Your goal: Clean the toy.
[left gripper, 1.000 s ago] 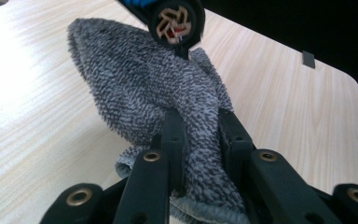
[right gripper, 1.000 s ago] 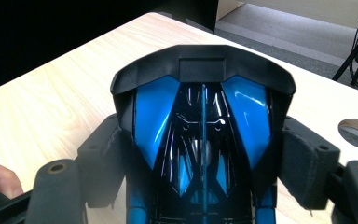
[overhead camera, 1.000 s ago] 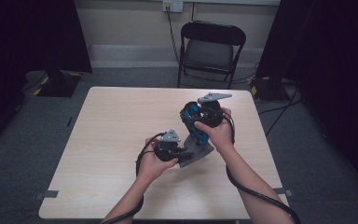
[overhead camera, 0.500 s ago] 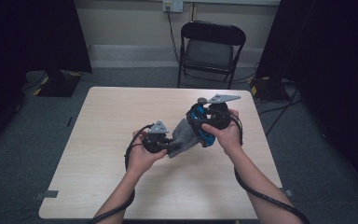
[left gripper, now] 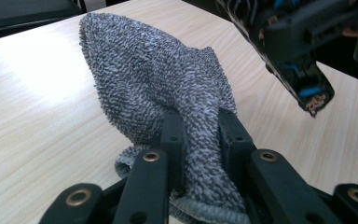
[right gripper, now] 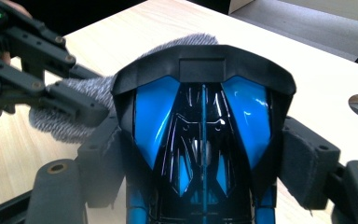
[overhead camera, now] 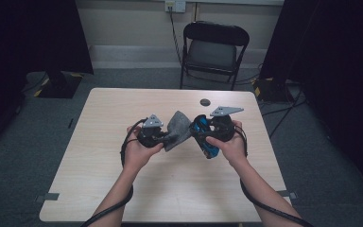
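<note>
A: Two grippers meet above the middle of the worktop (overhead camera: 123,189). The left gripper (left gripper: 200,135) is clamped tight on a bunched grey cloth (left gripper: 158,79); the right gripper (right gripper: 205,154) has its padded jaws pressed on the flanks of a blue-and-black toy car (right gripper: 204,135).

B: Why are cloth and car held so?

A: Judged from the pose, the car is held off the worktop and turned toward the cloth so that its body can be wiped; the cloth is gathered to a pad that stands out beyond the jaws. In the high view the cloth (overhead camera: 178,128) lies just beside the car (overhead camera: 203,138); whether they touch cannot be told.

B: And the surroundings?

A: The worktop is pale wood-grain laminate, bare apart from a small dark disc (overhead camera: 204,101) near the far edge. Beyond it stands a black folding chair (overhead camera: 213,49) against a light wall with a socket (overhead camera: 175,5); dark curtains (overhead camera: 38,38) hang at both sides, the floor (overhead camera: 42,137) is grey carpet, and cables (overhead camera: 283,111) trail at the right.
</note>
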